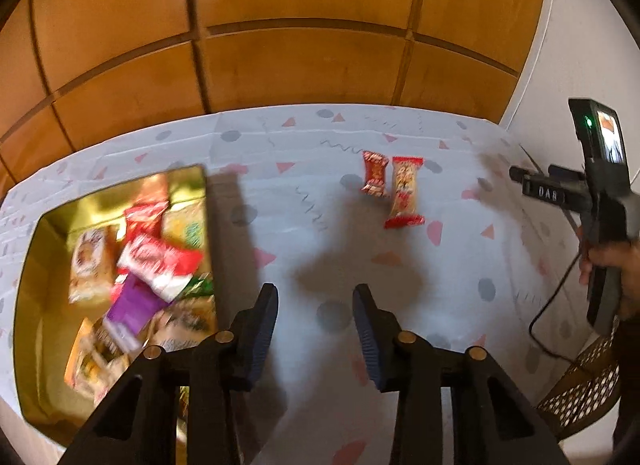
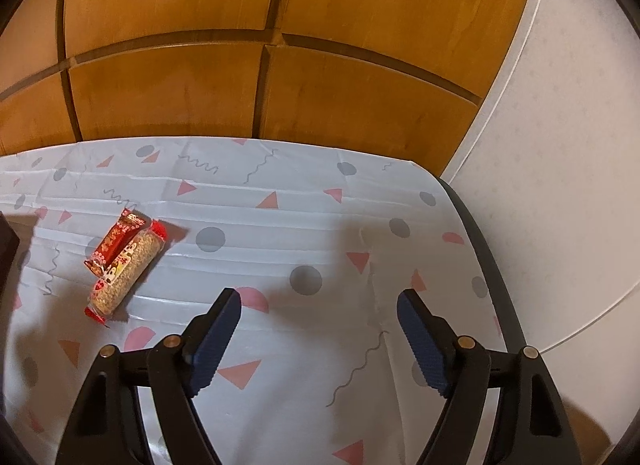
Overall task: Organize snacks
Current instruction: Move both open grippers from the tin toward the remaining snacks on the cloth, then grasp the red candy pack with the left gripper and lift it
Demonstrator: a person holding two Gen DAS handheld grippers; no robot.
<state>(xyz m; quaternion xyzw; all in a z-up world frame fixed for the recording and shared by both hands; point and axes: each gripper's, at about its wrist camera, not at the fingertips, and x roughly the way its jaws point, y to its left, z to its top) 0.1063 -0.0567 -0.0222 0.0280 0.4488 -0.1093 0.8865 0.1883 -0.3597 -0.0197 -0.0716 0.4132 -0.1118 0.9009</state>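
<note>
- The left gripper (image 1: 315, 339) is seen with nothing in it, its jaws partly apart over the tablecloth (image 1: 460, 273).
- The right gripper (image 2: 319, 339) is spread wide and holds nothing.
- Two snack packs, a small red one (image 1: 375, 173) and a longer clear one (image 1: 405, 192), lie touching, well apart from the gold box (image 1: 34, 297).
- The crinkly, slippery wrappers should be pinched across the middle, one at a time.
- The box is already piled with shiny packets.

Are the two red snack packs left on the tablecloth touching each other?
Touching. In the right wrist view the small red pack lies flush along the longer clear-windowed pack, no cloth showing between them; the left wrist view agrees.
</note>
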